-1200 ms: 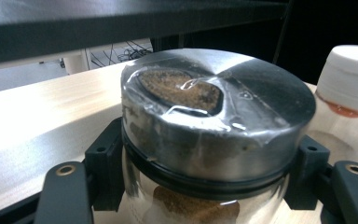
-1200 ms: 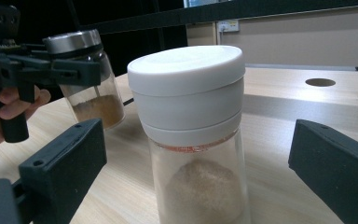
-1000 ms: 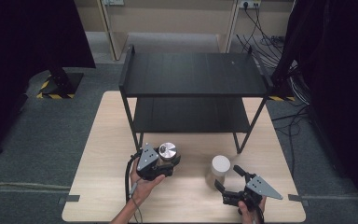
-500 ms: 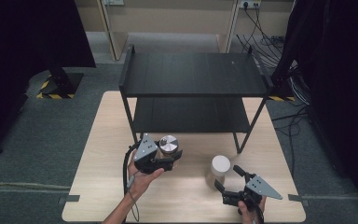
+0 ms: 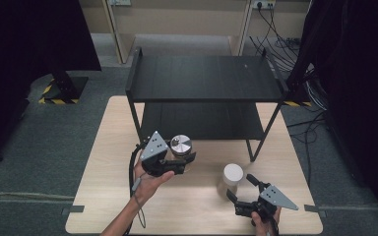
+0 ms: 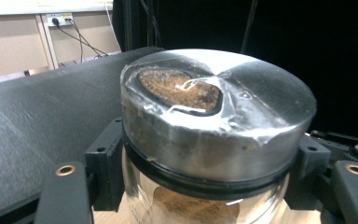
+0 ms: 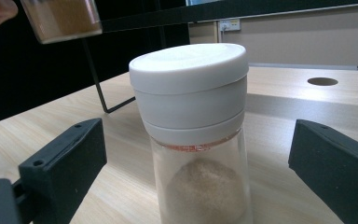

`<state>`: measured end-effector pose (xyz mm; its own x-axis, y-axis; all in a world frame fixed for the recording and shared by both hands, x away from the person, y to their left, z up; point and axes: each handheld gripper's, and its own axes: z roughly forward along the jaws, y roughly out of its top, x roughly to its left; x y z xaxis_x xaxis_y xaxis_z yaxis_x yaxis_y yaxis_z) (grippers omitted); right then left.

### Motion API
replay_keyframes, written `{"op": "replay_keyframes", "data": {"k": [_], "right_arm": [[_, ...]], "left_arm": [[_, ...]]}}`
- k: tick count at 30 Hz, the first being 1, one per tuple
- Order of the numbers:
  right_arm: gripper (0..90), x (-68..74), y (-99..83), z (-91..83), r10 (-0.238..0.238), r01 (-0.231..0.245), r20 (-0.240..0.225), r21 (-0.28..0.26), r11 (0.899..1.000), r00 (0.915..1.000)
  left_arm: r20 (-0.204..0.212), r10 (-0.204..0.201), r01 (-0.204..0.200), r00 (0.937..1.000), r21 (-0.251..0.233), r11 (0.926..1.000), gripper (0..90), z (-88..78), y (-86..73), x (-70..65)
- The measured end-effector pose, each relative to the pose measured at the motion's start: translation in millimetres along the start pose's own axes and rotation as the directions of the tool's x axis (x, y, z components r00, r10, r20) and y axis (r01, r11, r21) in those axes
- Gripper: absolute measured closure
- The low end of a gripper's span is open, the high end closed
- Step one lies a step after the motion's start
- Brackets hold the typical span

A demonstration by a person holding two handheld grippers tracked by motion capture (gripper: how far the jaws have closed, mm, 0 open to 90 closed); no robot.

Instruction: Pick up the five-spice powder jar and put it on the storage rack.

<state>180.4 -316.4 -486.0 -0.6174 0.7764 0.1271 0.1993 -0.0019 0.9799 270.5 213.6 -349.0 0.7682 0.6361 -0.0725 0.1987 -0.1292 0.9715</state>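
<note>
the left hand-held gripper (image 5: 177, 158) is pinching a glass jar with a silver metal lid (image 5: 181, 145), its black jaws pressed against the glass just under the lid. in the left gripper view the same jar (image 6: 214, 135) shows brown powder inside and a torn clear film with brown crumbs on top of the lid. the jar hangs clear of the desk (image 5: 103, 196), just in front of the black two-level shelf rack (image 5: 204, 78) and near the rack's front left leg.

the right hand-held gripper (image 5: 238, 189) is spread wide, its jaws standing either side of a second glass jar with a white plastic cap (image 5: 232, 178) without touching it. in the right gripper view this jar (image 7: 193, 126) stands upright on the desk, holding pale beige powder, with a gap between each jaw and the glass. it stands in front of the rack, near the rack's front right leg, well apart from the silver-lidded jar.
</note>
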Motion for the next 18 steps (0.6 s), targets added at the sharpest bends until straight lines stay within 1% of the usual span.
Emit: {"op": "replay_keyframes", "data": {"k": [4, 7, 10, 18], "right_arm": [[4.4, 0.1, 0.1, 0.1, -0.001, 0.001, -0.001, 0.001, 1.000, 1.0000], [4.4, -0.1, 0.1, 0.2, -0.001, 0.001, -0.001, 0.002, 1.000, 1.0000], [4.4, -0.1, 0.2, 0.3, -0.001, 0.001, -0.002, 0.003, 1.000, 1.0000], [4.4, 0.0, 0.0, 0.3, -0.001, 0.001, -0.002, 0.002, 1.000, 1.0000]], "left_arm": [[0.013, 0.002, -0.002, 0.9999, -0.006, 1.0000, 30.4, -1.3, 9.6, 0.9], [0.011, 0.018, -0.018, 0.9998, -0.010, 0.9998, 30.4, -2.6, 17.8, -0.5], [0.020, 0.022, -0.022, 0.9996, -0.010, 0.9997, 30.5, -3.5, 27.0, 0.4], [0.043, 0.042, -0.042, 0.9982, 0.009, 0.9991, 30.5, -1.8, 53.4, -1.1]]}}
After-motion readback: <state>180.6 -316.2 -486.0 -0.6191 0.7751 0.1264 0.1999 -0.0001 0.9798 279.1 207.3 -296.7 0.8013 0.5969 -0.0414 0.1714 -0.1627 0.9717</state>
